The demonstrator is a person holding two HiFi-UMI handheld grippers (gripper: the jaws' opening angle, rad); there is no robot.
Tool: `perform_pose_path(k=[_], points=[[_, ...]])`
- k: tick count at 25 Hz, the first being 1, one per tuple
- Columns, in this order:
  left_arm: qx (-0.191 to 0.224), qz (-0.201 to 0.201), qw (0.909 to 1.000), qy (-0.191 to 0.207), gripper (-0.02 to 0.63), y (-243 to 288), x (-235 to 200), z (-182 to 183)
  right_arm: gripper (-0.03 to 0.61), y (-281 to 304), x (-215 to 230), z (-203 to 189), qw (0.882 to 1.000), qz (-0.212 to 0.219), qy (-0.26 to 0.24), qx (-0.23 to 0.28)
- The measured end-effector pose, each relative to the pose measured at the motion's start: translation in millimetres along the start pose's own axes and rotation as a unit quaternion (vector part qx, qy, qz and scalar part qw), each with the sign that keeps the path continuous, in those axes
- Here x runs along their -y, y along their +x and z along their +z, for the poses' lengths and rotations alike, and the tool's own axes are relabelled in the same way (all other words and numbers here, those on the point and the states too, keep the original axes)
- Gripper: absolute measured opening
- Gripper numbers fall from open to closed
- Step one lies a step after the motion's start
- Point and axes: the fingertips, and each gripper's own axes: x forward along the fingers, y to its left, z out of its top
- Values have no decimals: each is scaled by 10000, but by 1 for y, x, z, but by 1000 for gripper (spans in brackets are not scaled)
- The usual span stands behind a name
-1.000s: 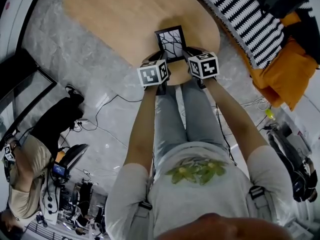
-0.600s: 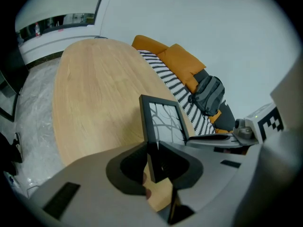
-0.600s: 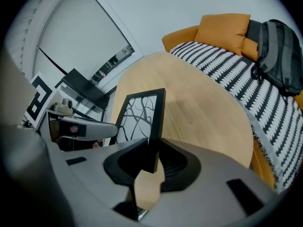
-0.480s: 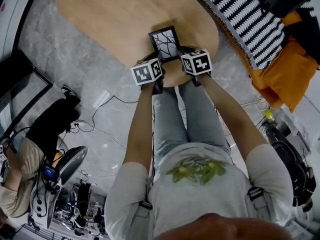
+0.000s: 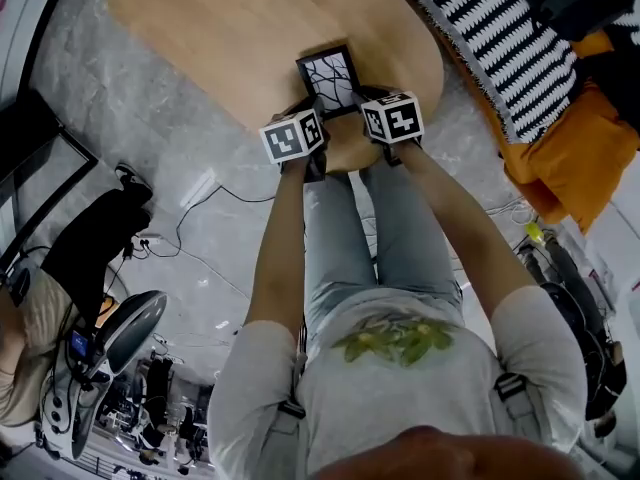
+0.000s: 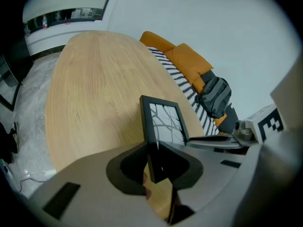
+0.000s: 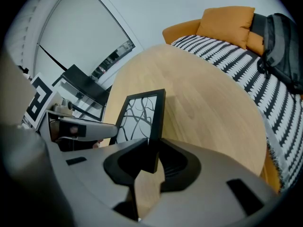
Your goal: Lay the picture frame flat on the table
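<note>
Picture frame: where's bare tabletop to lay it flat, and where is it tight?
The wooden table beyond and left of the picture frame is bare to its far rim. It's crowded only at the near edge, where the left gripper and right gripper clamp the frame, and tight rightward beside the striped blanket.

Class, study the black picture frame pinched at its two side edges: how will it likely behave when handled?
Probably stiff: the picture frame looks straight though the left gripper and right gripper pinch only its thin edges. Possibly fragile: its front may be glazed. Stood upright on the table, something so thin may tip.
</note>
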Motion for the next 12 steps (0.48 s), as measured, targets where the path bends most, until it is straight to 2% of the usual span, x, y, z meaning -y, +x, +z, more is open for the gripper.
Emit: perform_pose_path(k=[12], points=[[-4, 79, 10000, -52, 84, 17, -12, -4, 84, 20, 8, -4, 9999, -39, -122, -43]])
